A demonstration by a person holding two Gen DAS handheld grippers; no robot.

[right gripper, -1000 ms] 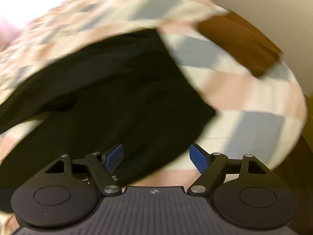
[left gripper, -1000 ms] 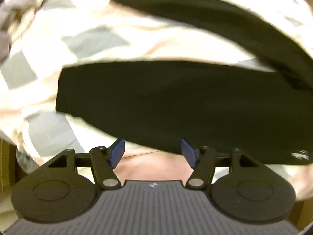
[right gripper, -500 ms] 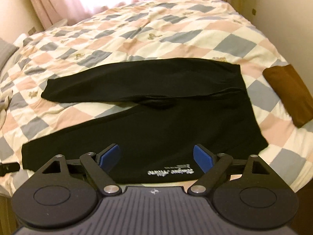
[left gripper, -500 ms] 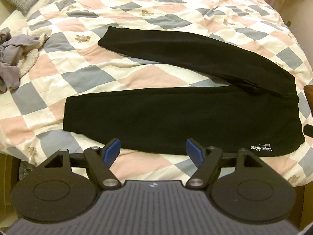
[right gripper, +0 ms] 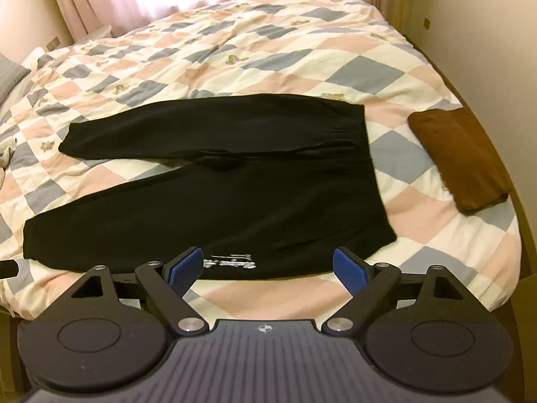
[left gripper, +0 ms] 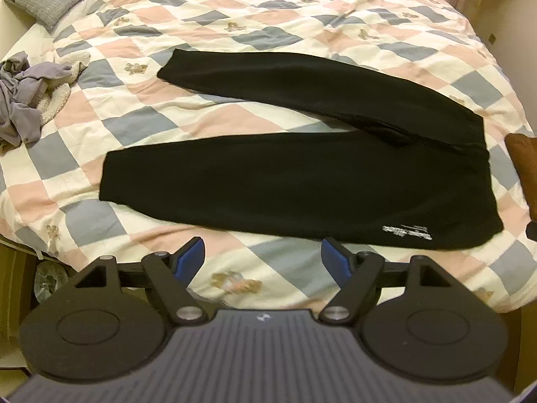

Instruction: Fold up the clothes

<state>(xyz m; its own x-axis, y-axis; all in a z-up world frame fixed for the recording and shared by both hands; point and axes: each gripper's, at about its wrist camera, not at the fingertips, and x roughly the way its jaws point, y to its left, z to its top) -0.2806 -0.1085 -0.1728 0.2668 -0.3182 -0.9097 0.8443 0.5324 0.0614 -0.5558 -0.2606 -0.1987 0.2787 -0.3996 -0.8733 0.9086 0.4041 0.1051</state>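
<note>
Two risks first: the black trousers [left gripper: 302,181] lie flat on the checked quilt [left gripper: 235,27] with legs splayed apart toward the left and waistband at the right, so if you pinch only the top layer at a cuff the leg will likely drag and bunch, and the loose grey clothes [left gripper: 23,107] at the far left could snag if you sweep wide. Your left gripper [left gripper: 263,258] hovers above the near bed edge, angled steeply down, jaws just widened and spread with nothing between them. Your right gripper [right gripper: 268,265] hovers by the white logo [right gripper: 231,262] near the waist, also tilted down, jaws just widened, apart, empty. Watch the folded brown cloth [right gripper: 459,158] just beside the waistband; a careless fold could likely knock it.
</note>
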